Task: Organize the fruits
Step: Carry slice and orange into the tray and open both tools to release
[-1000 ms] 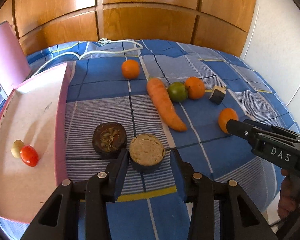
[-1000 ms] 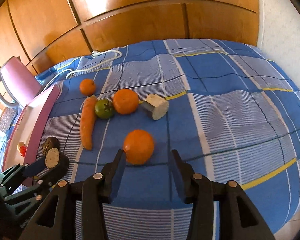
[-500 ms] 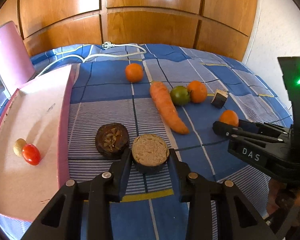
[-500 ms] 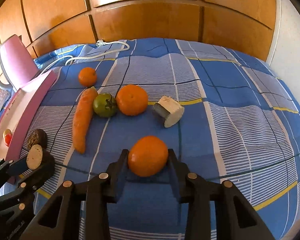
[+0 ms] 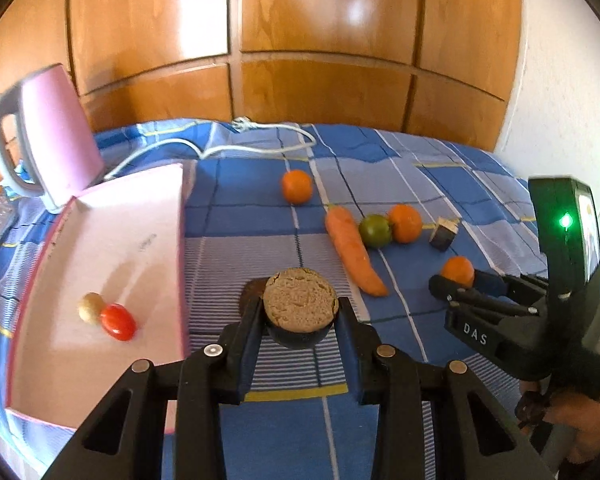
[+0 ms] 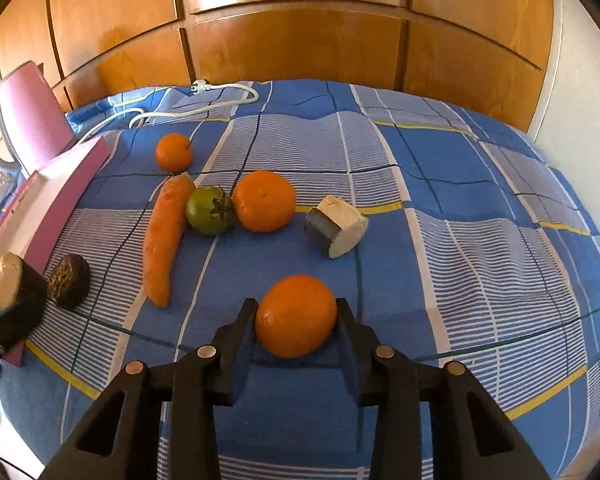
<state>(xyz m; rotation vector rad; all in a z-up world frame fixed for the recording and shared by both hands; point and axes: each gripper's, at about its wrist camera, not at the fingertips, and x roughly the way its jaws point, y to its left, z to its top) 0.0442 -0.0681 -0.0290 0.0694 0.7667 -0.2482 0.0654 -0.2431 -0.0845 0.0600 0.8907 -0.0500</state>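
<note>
Left fingers [image 5: 252, 320] clamping aubergine chunk [image 5: 300, 304], right fingers [image 6: 244, 320] clamping orange [image 6: 296, 316]

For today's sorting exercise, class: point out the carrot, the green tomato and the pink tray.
carrot [image 6: 165, 240], right wrist view, middle of its body.
green tomato [image 6: 208, 216], right wrist view, skin left of its stalk.
pink tray [image 5: 112, 248], left wrist view, bare floor of the tray.

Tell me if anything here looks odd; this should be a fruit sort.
Yes: vegetables are mixed in. A carrot lies beside the oranges, cut aubergine chunks lie on the bedspread, and the left gripper holds one. A white power cable also trails across it.
</note>
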